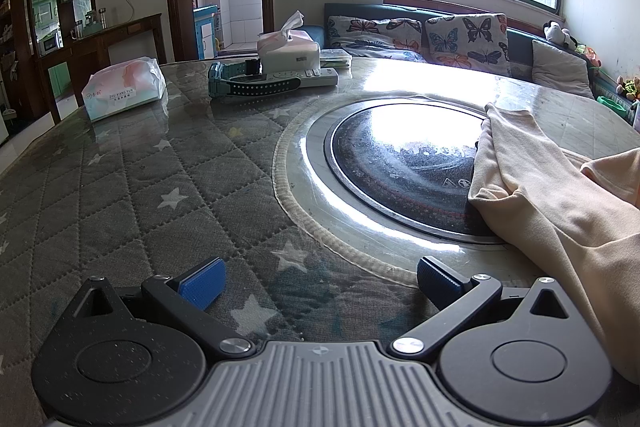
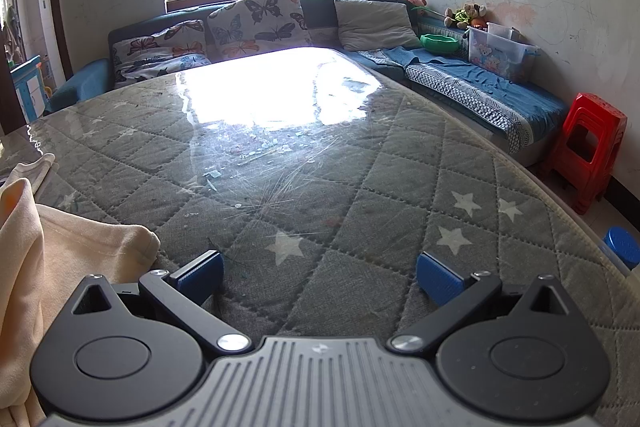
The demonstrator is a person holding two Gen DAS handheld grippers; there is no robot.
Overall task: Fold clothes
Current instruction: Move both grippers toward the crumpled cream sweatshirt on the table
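On the left wrist view: left gripper (image 1: pixel 318 281), blue-padded jaws spread wide, holding nothing, hovering over the grey quilted star-print tabletop (image 1: pixel 132 187). Cream-coloured soft cotton garment (image 1: pixel 552 211) lies crumpled to the right of the round black glass hob (image 1: pixel 404 163), one fold overlapping the hob's right edge; apart from the jaws. Beyond the hob: white tissue box (image 1: pixel 289 50), grey remote control (image 1: pixel 312 77), teal wristwatch (image 1: pixel 248 83); left of these, a sealed pink-white tissue pack (image 1: pixel 124 87).

On the right wrist view: right gripper (image 2: pixel 318 277), jaws likewise wide apart and empty. Garment (image 2: pixel 72 267) bunched just left of the left jaw, contact not certain.

Step judged: opening stage, garment unfolded. Next move calls for each gripper to reach inward and pinch an edge, then spread the cloth flat.
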